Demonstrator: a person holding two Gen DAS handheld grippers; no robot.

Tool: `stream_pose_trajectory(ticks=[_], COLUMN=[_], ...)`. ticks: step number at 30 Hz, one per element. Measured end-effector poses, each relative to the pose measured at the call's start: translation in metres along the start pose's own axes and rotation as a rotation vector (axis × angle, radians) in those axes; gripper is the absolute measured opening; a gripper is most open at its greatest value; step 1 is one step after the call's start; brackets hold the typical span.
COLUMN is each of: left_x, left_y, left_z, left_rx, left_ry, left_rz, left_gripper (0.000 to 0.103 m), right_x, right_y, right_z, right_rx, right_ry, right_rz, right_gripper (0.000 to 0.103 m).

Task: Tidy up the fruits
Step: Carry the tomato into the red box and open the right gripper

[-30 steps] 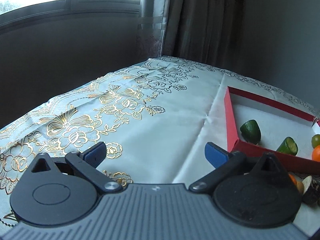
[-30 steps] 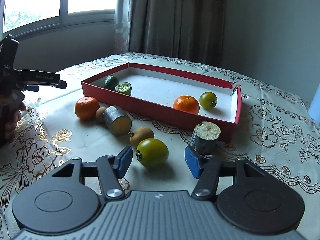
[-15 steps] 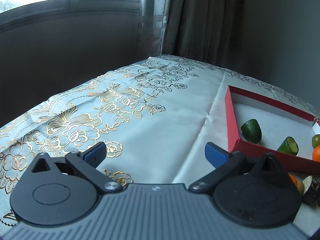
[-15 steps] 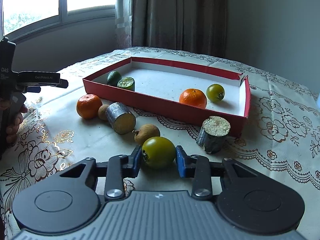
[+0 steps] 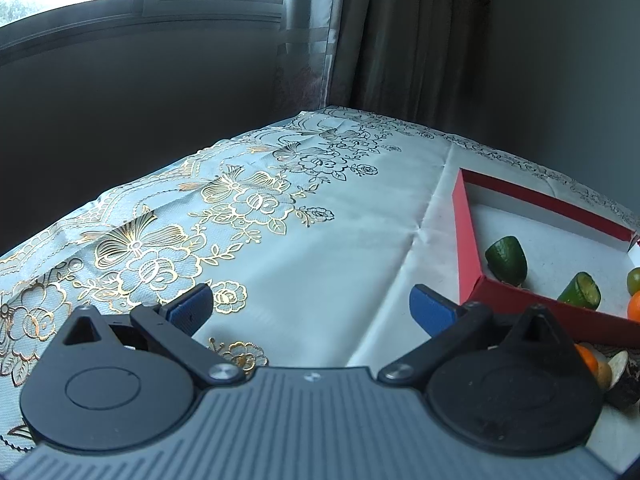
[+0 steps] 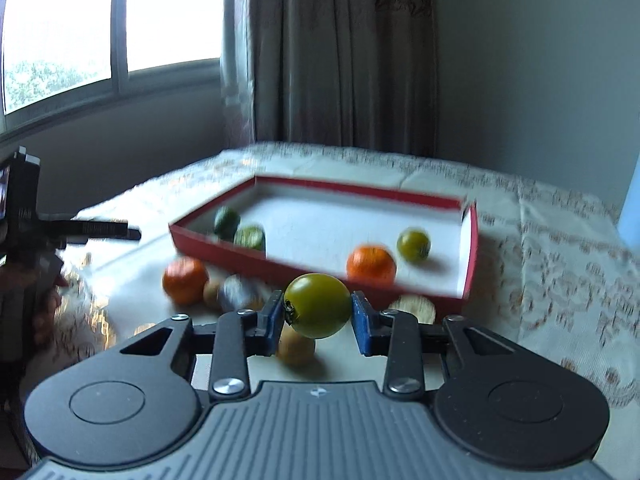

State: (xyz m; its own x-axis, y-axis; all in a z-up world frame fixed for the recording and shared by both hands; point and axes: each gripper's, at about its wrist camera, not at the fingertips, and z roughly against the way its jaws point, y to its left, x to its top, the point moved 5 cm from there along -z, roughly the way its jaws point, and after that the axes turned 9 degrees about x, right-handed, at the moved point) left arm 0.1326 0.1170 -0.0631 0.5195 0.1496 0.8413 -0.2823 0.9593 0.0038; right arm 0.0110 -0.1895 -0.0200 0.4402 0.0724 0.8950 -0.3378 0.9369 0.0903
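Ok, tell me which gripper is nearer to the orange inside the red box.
Right. The right gripper, shut on a green tomato, hangs just before the box wall in front of the orange. The left gripper, open, sits off the box's far end.

Table with floral cloth (image 5: 280,264); on it red tray (image 6: 472,256), orange (image 6: 185,280), small brown fruit (image 6: 297,346).
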Motion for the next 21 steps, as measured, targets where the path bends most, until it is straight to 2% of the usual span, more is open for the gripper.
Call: stream_pose_trajectory(ticks=[5, 9, 15, 21], left_x=[0.0, 0.0, 0.0, 0.0], left_y=[0.0, -0.001, -0.001, 0.0], left_z=[0.0, 0.0, -0.001, -0.002], left_rx=[0.003, 0.005, 0.0, -0.008], left_ry=[0.001, 0.003, 0.006, 0.01], left_rz=[0.0, -0.001, -0.001, -0.003], left_gripper=[0.103, 0.103, 0.103, 0.103], right_x=[0.032, 0.046, 0.04, 0.025], right_y=[0.003, 0.003, -0.005, -0.006], right_z=[-0.018, -0.054, -0.108, -0.132], right_rx=[0.001, -0.019, -0.041, -0.085], right_ry=[-0.027, 0.003, 0.095, 0.15], right_rz=[0.015, 0.017, -0.06, -0.072], right_gripper=[0.034, 0.035, 0.035, 0.035])
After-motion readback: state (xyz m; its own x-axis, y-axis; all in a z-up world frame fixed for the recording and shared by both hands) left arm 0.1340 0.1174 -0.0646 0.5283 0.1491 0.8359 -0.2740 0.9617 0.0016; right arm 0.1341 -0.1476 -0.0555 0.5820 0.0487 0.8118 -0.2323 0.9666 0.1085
